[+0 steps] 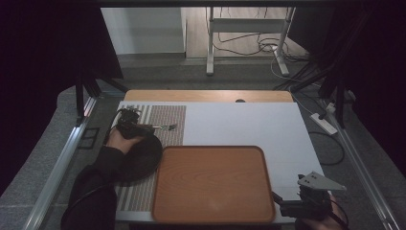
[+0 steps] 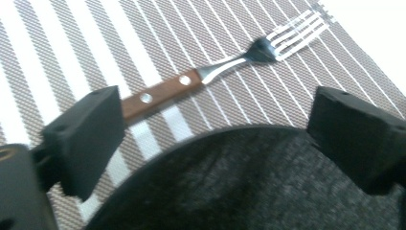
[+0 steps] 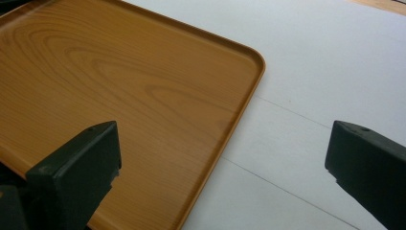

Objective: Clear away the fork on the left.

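A fork (image 2: 201, 76) with a wooden handle and metal tines lies on a brown-and-white striped placemat (image 2: 72, 43). My left gripper (image 2: 215, 110) hovers just over it, open, and the handle's end runs behind one jaw. A dark grey round plate (image 2: 249, 182) lies under the jaws, nearer the camera. In the high view the left gripper (image 1: 142, 126) is at the placemat's (image 1: 165, 115) far end, with the fork (image 1: 163, 127) pointing right and the dark plate (image 1: 141, 158) under the forearm. My right gripper (image 3: 222, 139) is open over the right edge of a wooden tray (image 3: 119, 81).
The empty wooden tray (image 1: 210, 184) sits at the front middle of the white table top (image 1: 249, 122), touching the placemat's right side. My right gripper (image 1: 280, 203) is at the tray's front right corner. Cables and a table frame stand on the floor beyond.
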Demonstrator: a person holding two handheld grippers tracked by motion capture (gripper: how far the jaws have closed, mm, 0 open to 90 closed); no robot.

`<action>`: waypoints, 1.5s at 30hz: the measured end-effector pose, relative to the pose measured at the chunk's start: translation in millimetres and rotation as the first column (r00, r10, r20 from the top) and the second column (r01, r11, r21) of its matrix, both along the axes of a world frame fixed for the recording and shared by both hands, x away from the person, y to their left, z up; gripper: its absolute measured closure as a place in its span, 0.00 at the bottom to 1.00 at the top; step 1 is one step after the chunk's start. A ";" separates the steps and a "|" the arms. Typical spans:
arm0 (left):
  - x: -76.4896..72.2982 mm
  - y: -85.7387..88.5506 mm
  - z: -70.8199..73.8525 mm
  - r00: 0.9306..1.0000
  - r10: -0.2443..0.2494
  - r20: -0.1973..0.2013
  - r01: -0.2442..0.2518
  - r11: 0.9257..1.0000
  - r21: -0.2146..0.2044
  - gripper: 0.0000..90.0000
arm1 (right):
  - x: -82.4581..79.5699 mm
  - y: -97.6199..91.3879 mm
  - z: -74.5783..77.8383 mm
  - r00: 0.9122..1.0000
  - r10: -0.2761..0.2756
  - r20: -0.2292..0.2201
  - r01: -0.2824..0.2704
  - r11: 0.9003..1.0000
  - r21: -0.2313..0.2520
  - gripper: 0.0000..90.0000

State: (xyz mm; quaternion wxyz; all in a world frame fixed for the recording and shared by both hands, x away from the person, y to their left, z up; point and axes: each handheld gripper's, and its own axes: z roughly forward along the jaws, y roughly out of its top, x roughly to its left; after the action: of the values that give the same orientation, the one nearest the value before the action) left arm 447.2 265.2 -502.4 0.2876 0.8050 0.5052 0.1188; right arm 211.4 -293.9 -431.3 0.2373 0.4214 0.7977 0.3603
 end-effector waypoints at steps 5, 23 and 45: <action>9.5 11.1 1.8 1.000 0.018 -0.010 -0.018 1.000 0.009 0.53 | 0.1 0.2 0.0 1.000 0.002 -0.001 -0.002 1.000 -0.003 0.00; 46.0 37.2 -21.8 0.990 0.106 -0.088 -0.093 0.986 0.139 0.99 | 0.5 -0.1 -0.4 1.000 0.003 -0.006 -0.003 1.000 0.000 0.00; 32.4 42.7 -12.0 0.981 -0.012 -0.192 0.036 0.992 0.121 0.98 | -0.2 2.4 -0.6 1.000 0.014 -0.005 -0.014 1.000 -0.023 0.00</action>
State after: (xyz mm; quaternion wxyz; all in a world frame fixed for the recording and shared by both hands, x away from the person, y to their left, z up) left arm 479.6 307.9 -514.5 0.1889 0.8349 0.5124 0.0687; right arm 211.2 -291.5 -431.9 0.2377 0.4139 0.8052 0.3518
